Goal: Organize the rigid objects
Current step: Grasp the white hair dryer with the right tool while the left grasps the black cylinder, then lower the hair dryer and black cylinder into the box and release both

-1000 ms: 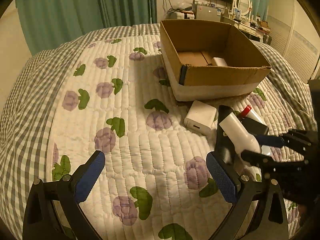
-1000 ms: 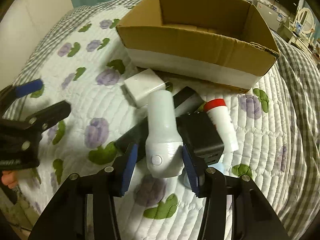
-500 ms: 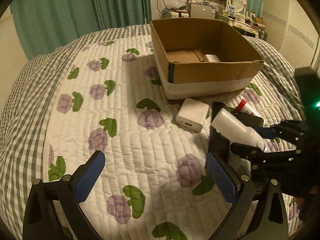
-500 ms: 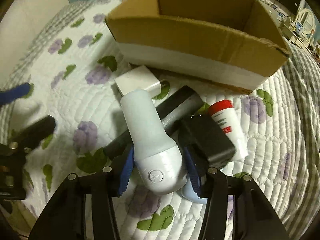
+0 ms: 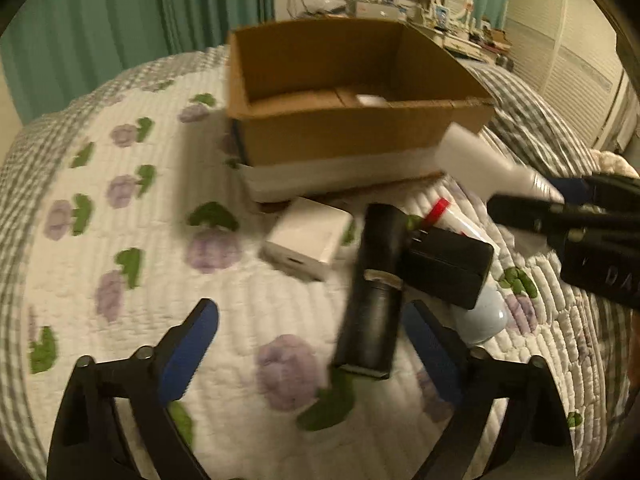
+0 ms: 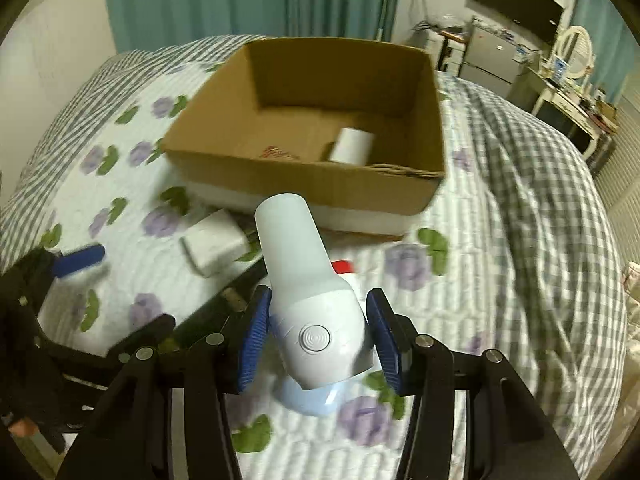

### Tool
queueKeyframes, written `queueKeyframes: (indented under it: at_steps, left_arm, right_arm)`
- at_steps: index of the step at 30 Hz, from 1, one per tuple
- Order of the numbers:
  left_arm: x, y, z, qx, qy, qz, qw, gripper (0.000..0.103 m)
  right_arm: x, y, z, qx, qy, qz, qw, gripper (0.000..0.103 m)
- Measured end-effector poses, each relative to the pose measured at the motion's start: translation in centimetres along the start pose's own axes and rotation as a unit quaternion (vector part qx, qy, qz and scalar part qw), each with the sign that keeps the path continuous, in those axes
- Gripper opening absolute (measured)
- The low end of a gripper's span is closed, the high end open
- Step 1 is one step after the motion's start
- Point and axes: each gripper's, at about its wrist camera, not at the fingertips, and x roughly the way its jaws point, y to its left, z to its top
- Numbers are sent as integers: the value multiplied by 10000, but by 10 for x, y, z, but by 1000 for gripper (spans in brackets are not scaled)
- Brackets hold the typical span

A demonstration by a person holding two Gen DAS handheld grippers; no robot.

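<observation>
My right gripper [image 6: 319, 304] is shut on a white handheld device [image 6: 304, 272] with a round button and holds it above the quilt, nose toward the cardboard box [image 6: 304, 184]. In the left wrist view the device [image 5: 472, 160] hangs in front of the box's [image 5: 360, 136] right corner. My left gripper [image 5: 310, 316] hovers low over the quilt. Its jaws are closing, with a long black bar [image 5: 372, 304] lying just inside the right pad, untouched. Beside the bar lie a black adapter [image 5: 448, 268], a white charger block [image 5: 308, 236], a red-capped tube [image 5: 440, 208] and a pale blue object [image 5: 482, 316].
A white roll [image 6: 352, 146] lies inside the box. The bed carries a floral quilt and a grey checked blanket [image 6: 540, 200] on the right. Green curtains, a TV and a dresser stand behind the bed.
The right gripper has lifted the white device off the pile and carried it toward the box. The left gripper has moved right toward the black bar, and its jaws have narrowed a little.
</observation>
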Motion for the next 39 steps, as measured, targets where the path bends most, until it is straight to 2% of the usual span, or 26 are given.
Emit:
queueKeyframes:
  at_steps: [4,6,10,13,14,17,21,24,30,35,39]
  left_arm:
    - [20,-19,2,205,135,-177,9995,80]
    - [32,-27,3,349,220,-130,9991,70]
    - [56,-42,6,624,447,-163,9969,63]
    - [64,-48,9,703,435,-107,9965,58]
    - [65,-50,10,760,440,-91,9961,45]
    - [63,-48,12,787,471,-177,9956,43]
    - [46,-31,15,350,460,-318,9978,43]
    - [23,-26,16,245,344,-316,9986,42]
    - [-28,-28,26,342,-106,-310,9989,41]
    - [-63,-32,46,403,-538,-315,9972,40]
    - [-79,-34,64,505,-866,-64,9949,37]
  right_arm:
    - [4,-18,-1,186,27,-25,9998,49]
    - [5,-22,-2,227,37,-13,9997,49]
    - [10,-23,0,212,27,17,9998,49]
    - [11,-25,0,218,19,55,9997,49]
    - [11,-25,0,220,25,70,9997,49]
    - [11,-27,-2,246,36,101,9996,49]
    - [8,-31,-6,311,15,111,9995,49]
    - [0,-33,-4,343,-65,94,9993,49]
    - [-23,-32,4,312,-324,53,9990,49]
    - [-47,-29,17,274,-576,26,9980,49]
    - [-66,-27,33,192,-815,-58,9965,49]
